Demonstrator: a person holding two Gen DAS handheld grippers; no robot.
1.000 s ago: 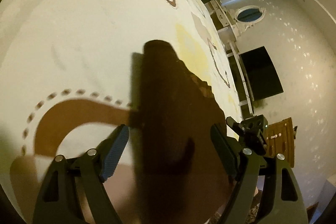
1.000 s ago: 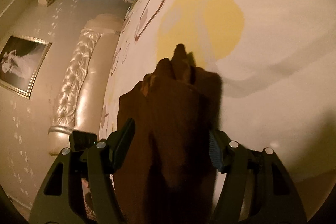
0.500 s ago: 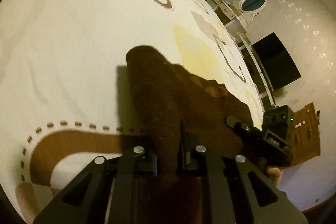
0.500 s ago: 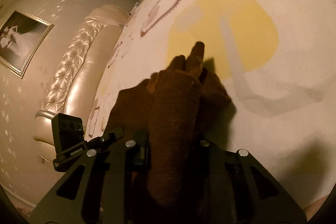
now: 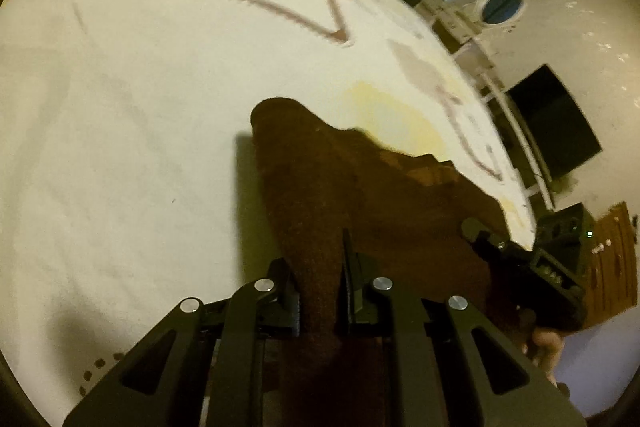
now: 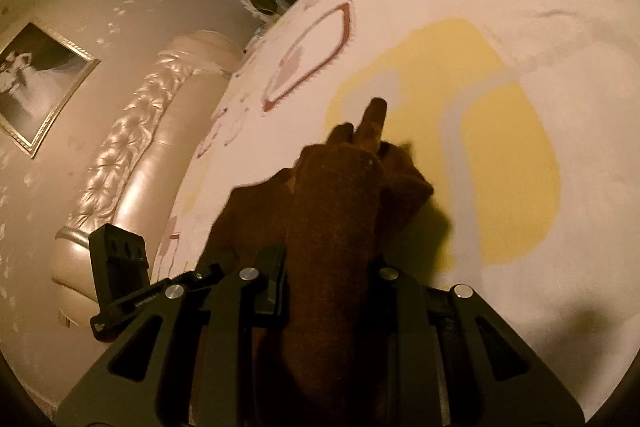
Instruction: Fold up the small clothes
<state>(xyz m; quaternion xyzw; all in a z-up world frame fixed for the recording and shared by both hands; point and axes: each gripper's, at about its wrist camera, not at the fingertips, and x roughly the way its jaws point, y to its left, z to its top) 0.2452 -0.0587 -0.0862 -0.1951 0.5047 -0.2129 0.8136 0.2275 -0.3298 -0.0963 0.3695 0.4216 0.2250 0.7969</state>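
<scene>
Brown garment (image 5: 340, 195): on bed (image 5: 120, 147); L tongs (image 5: 320, 291) & R tongs (image 6: 330, 279) both clamped on it.

Brown garment (image 5: 360, 187), small, fuzzy knit-like fabric, dark rust colour. Lies bunched on the bedsheet (image 5: 120, 147), white w/ yellow and brown print, not flat: near edge raised into two ridges, rest draping down to the sheet. Far end rumpled over a yellow patch; a narrow bit pokes out beyond it (image 6: 374, 115). Exact garment type can't tell.
</scene>
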